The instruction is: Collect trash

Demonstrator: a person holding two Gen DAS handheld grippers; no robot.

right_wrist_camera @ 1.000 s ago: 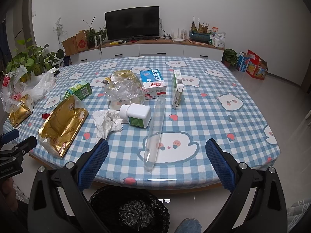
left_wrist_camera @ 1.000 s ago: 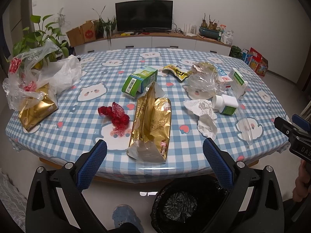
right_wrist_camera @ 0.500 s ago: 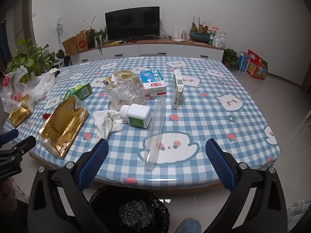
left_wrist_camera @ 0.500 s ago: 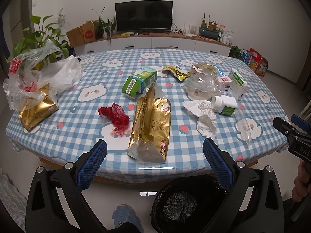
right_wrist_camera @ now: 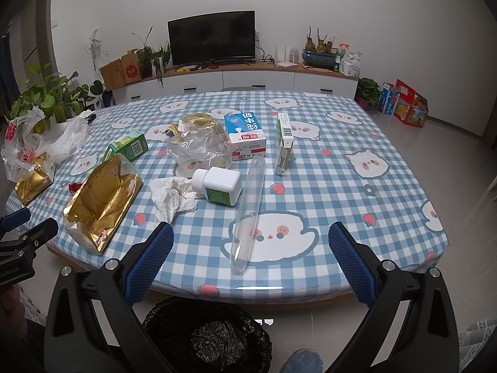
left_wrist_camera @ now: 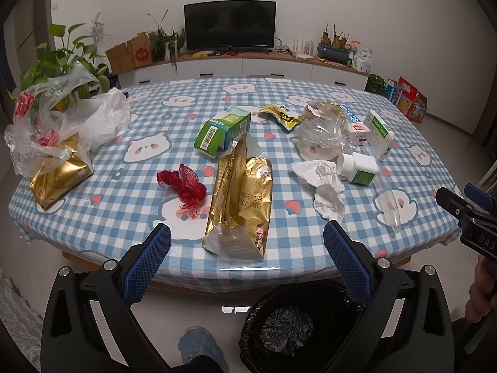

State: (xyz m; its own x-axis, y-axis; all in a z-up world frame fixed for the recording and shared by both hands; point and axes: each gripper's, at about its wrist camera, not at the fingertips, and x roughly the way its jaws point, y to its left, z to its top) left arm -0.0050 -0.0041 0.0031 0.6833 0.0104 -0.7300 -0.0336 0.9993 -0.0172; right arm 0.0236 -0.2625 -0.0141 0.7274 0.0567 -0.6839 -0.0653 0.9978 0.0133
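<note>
Trash lies scattered on a blue checked table (left_wrist_camera: pixel 130 186). A gold foil bag (left_wrist_camera: pixel 240 197) lies nearest my left gripper (left_wrist_camera: pixel 247 258), which is open and empty just off the near edge. Red netting (left_wrist_camera: pixel 183 183) sits left of the bag, crumpled tissue (left_wrist_camera: pixel 324 183) to its right. My right gripper (right_wrist_camera: pixel 251 259) is open and empty, with a clear plastic tube (right_wrist_camera: pixel 248 214) straight ahead of it. A white pill bottle (right_wrist_camera: pixel 219 185), crumpled tissue (right_wrist_camera: pixel 170 194) and the gold foil bag (right_wrist_camera: pixel 102 205) lie left of the tube. A black-lined trash bin (right_wrist_camera: pixel 206 338) stands on the floor below the edge.
Farther back lie a green box (left_wrist_camera: pixel 223 130), a yellow wrapper (left_wrist_camera: pixel 281 115), crumpled clear plastic (right_wrist_camera: pixel 197 146), a blue milk carton (right_wrist_camera: pixel 245 135) and a white-green box (right_wrist_camera: pixel 284 141). Plastic bags and a second gold bag (left_wrist_camera: pixel 56 174) sit at the left. A shoe (left_wrist_camera: pixel 197 349) shows below.
Nothing on the table has moved. Both views hold almost still, with only a very slight drift of the grippers.
</note>
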